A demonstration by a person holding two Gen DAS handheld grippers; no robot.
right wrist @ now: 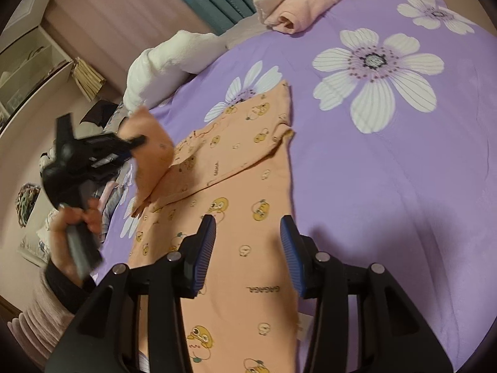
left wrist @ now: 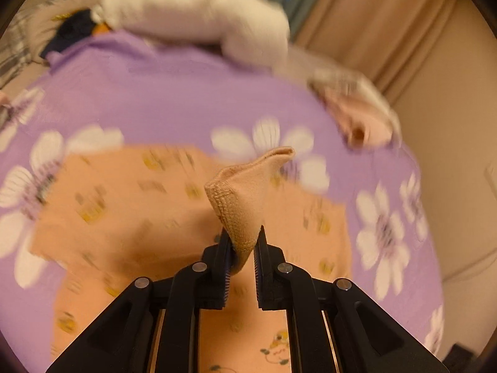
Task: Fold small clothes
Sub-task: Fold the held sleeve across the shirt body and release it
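Evidently mid-fold: the left tongs [left wrist: 243, 248] pinch a cuff of the peach cartoon-print cotton garment [right wrist: 242, 248], lifted over the purple flowered bedspread [right wrist: 388, 171]; the right tongs [right wrist: 248, 242] gape empty above the garment. Next, lay the cuff flat across.

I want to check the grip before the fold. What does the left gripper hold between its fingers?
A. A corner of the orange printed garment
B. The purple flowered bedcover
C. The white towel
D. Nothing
A: the left gripper is shut on a hemmed corner of the orange garment, lifted off the bedcover.
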